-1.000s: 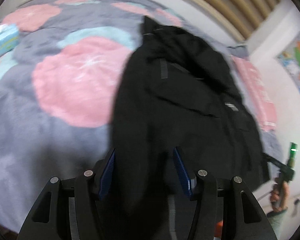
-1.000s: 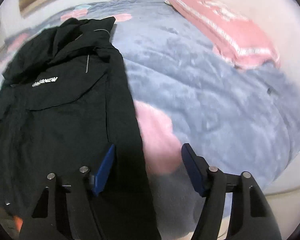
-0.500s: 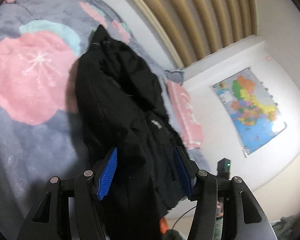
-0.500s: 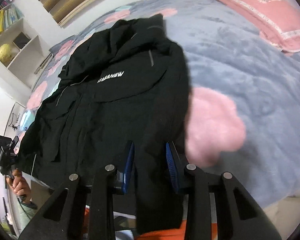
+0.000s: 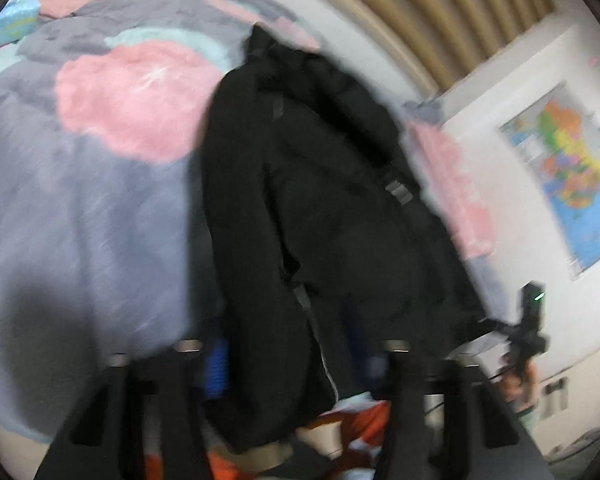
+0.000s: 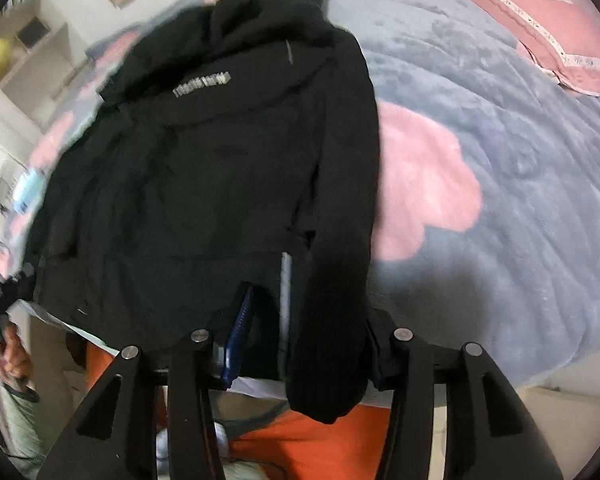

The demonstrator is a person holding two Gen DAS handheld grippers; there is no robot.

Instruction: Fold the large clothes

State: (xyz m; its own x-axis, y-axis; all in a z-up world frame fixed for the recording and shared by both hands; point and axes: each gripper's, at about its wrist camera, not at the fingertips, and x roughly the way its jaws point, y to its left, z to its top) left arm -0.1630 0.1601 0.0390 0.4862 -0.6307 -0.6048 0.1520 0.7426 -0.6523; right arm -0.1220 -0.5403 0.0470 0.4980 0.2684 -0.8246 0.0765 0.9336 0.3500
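A black jacket (image 6: 204, 168) is spread on the bed (image 6: 500, 152), center frame. Its sleeves seem held between both grippers' (image 5: 288, 364) (image 6: 304, 336) fingers, though blurred.

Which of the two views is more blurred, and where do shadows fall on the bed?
Left wrist view: heavy motion blur on the black jacket and gripper fingers; a dark shadow lies on the blanket lower left. Right wrist view: sharper in the middle, edges smeared; a shadow lies beside the hanging sleeve.
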